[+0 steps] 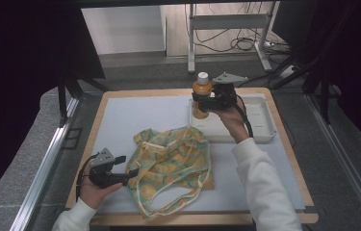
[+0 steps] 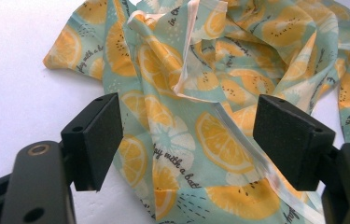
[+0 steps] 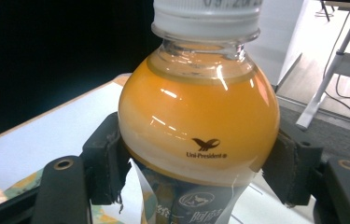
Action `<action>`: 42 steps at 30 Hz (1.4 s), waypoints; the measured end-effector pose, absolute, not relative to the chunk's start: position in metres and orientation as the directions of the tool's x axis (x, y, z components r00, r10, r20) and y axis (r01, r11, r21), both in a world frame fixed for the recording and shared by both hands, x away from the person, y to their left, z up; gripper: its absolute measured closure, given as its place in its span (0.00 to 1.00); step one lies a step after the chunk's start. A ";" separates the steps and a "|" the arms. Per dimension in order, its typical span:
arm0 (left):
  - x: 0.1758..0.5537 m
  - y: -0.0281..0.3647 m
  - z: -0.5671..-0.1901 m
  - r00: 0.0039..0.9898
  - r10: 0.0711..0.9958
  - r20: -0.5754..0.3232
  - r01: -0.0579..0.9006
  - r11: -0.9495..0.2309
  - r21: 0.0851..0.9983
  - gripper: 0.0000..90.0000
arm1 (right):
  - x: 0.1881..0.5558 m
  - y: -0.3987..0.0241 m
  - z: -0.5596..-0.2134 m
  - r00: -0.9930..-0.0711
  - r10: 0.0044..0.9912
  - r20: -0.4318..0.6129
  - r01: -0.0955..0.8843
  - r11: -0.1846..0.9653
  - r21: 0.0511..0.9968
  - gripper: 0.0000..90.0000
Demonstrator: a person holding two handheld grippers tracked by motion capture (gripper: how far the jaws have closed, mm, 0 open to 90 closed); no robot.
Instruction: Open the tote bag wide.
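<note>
A: What do you see from up high?

B: The whole desk point(image 1: 120, 110) with a white mat on it. I count one bottle point(image 1: 201, 94), one tray point(image 1: 260, 120) and one bag point(image 1: 173, 159). The bottle stands in the left end of the white tray at the far right of the desk. The bag lies crumpled near the front, with its long straps looped out to the front and right.

A: What does the right gripper view add?

B: You get very close to the bottle point(image 3: 198, 121). It has orange juice inside, a white cap point(image 3: 207, 16) and a small bird logo. You cannot read that from up high.

A: And the right gripper point(image 1: 212, 100)?

B: It squeezes the bottle. One black pad point(image 3: 105, 158) presses on each side of the round part, just under the widest bit.

A: What does the left gripper view show?

B: The bag point(image 2: 210, 93) up close. It is pale green with orange slices and little words on it. A pale strap point(image 2: 238, 130) runs across the cloth.

A: And the left gripper point(image 1: 127, 175)?

B: It is wide open and holds nothing. Its jaws sit at the left edge of the bag, with cloth lying between them. I cannot tell if they touch the cloth
</note>
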State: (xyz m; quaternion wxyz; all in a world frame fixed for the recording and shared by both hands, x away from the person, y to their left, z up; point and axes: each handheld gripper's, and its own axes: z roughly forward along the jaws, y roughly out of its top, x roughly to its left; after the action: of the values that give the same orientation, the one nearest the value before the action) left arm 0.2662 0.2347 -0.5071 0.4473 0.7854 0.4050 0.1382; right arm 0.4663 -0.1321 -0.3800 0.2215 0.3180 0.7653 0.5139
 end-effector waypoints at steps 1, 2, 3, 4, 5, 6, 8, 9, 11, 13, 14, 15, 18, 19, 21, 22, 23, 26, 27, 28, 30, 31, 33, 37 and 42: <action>0.266 0.235 -0.507 0.634 0.760 -0.145 0.512 -0.272 0.815 0.27 | 0.468 -0.131 -0.381 -0.698 0.716 -0.011 0.262 0.270 0.926 0.35; 0.266 0.235 -0.507 0.634 0.760 -0.144 0.511 -0.272 0.815 0.27 | 0.469 -0.130 -0.381 -0.697 0.717 -0.011 0.264 0.270 0.926 0.35; 0.266 0.235 -0.507 0.634 0.760 -0.144 0.511 -0.272 0.815 0.27 | 0.471 -0.130 -0.382 -0.697 0.717 -0.011 0.265 0.272 0.925 0.35; 0.266 0.235 -0.507 0.634 0.760 -0.144 0.511 -0.272 0.815 0.27 | 0.472 -0.129 -0.383 -0.695 0.719 -0.012 0.266 0.273 0.925 0.35; 0.266 0.235 -0.507 0.634 0.760 -0.144 0.511 -0.272 0.815 0.27 | 0.474 -0.128 -0.384 -0.694 0.720 -0.013 0.267 0.274 0.924 0.35; 0.266 0.235 -0.507 0.634 0.760 -0.144 0.511 -0.272 0.815 0.27 | 0.475 -0.128 -0.385 -0.695 0.719 -0.015 0.268 0.278 0.922 0.35; 0.266 0.235 -0.507 0.636 0.758 -0.144 0.510 -0.273 0.816 0.27 | 0.479 -0.127 -0.387 -0.694 0.720 -0.016 0.271 0.281 0.921 0.35; 0.266 0.235 -0.507 0.637 0.757 -0.143 0.509 -0.274 0.816 0.27 | 0.480 -0.126 -0.389 -0.692 0.722 -0.012 0.276 0.280 0.919 0.35; 0.266 0.235 -0.507 0.638 0.757 -0.143 0.510 -0.276 0.815 0.27 | 0.484 -0.126 -0.392 -0.687 0.726 -0.009 0.282 0.278 0.918 0.35; 0.266 0.235 -0.507 0.637 0.758 -0.142 0.510 -0.276 0.815 0.27 | 0.488 -0.126 -0.396 -0.683 0.731 -0.006 0.287 0.275 0.918 0.35; 0.266 0.235 -0.507 0.638 0.757 -0.138 0.508 -0.280 0.815 0.27 | 0.490 -0.126 -0.398 -0.679 0.734 -0.005 0.290 0.274 0.917 0.35; 0.266 0.236 -0.506 0.639 0.757 -0.137 0.506 -0.279 0.816 0.27 | 0.492 -0.127 -0.400 -0.676 0.737 -0.004 0.292 0.272 0.917 0.35; 0.266 0.235 -0.506 0.639 0.757 -0.137 0.505 -0.279 0.817 0.27 | 0.497 -0.127 -0.405 -0.666 0.746 0.003 0.305 0.269 0.914 0.35; 0.266 0.235 -0.506 0.639 0.757 -0.137 0.506 -0.279 0.816 0.27 | 0.498 -0.127 -0.407 -0.664 0.748 0.002 0.306 0.270 0.913 0.35; 0.266 0.235 -0.506 0.639 0.756 -0.137 0.507 -0.280 0.815 0.27 | 0.501 -0.127 -0.410 -0.660 0.752 0.002 0.311 0.271 0.911 0.35; 0.266 0.235 -0.506 0.640 0.756 -0.138 0.507 -0.280 0.815 0.27 | 0.502 -0.127 -0.411 -0.657 0.754 0.005 0.316 0.270 0.910 0.35; 0.266 0.235 -0.506 0.640 0.756 -0.137 0.507 -0.280 0.815 0.27 | 0.503 -0.127 -0.412 -0.654 0.757 0.006 0.320 0.270 0.908 0.35; 0.266 0.236 -0.506 0.639 0.756 -0.137 0.506 -0.279 0.816 0.27 | 0.507 -0.127 -0.415 -0.644 0.765 0.008 0.327 0.266 0.907 0.35; 0.266 0.236 -0.506 0.639 0.757 -0.137 0.506 -0.279 0.816 0.27 | 0.508 -0.127 -0.416 -0.642 0.767 0.008 0.329 0.265 0.906 0.35; 0.266 0.236 -0.506 0.639 0.757 -0.137 0.506 -0.279 0.816 0.27 | 0.509 -0.127 -0.416 -0.639 0.769 0.011 0.331 0.262 0.906 0.35; 0.266 0.236 -0.506 0.639 0.757 -0.139 0.505 -0.277 0.817 0.27 | 0.511 -0.128 -0.418 -0.636 0.772 0.012 0.334 0.261 0.906 0.35; 0.265 0.236 -0.506 0.638 0.757 -0.141 0.506 -0.273 0.819 0.27 | 0.512 -0.128 -0.419 -0.633 0.774 0.013 0.338 0.261 0.904 0.35; 0.266 0.236 -0.506 0.638 0.757 -0.141 0.506 -0.273 0.818 0.27 | 0.514 -0.128 -0.421 -0.627 0.779 0.007 0.339 0.265 0.903 0.35; 0.266 0.237 -0.506 0.640 0.756 -0.138 0.506 -0.279 0.816 0.27 | 0.519 -0.127 -0.424 -0.617 0.787 0.013 0.350 0.260 0.900 0.35; 0.266 0.237 -0.506 0.640 0.756 -0.137 0.506 -0.280 0.816 0.27 | 0.523 -0.125 -0.425 -0.609 0.793 0.002 0.349 0.266 0.899 0.35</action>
State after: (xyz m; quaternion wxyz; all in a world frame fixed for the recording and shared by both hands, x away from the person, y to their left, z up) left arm 0.2659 0.2368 -0.5060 0.4467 0.7876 0.4006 0.1400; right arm 0.5232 -0.1247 -0.4247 0.2335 0.3753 0.7605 0.4757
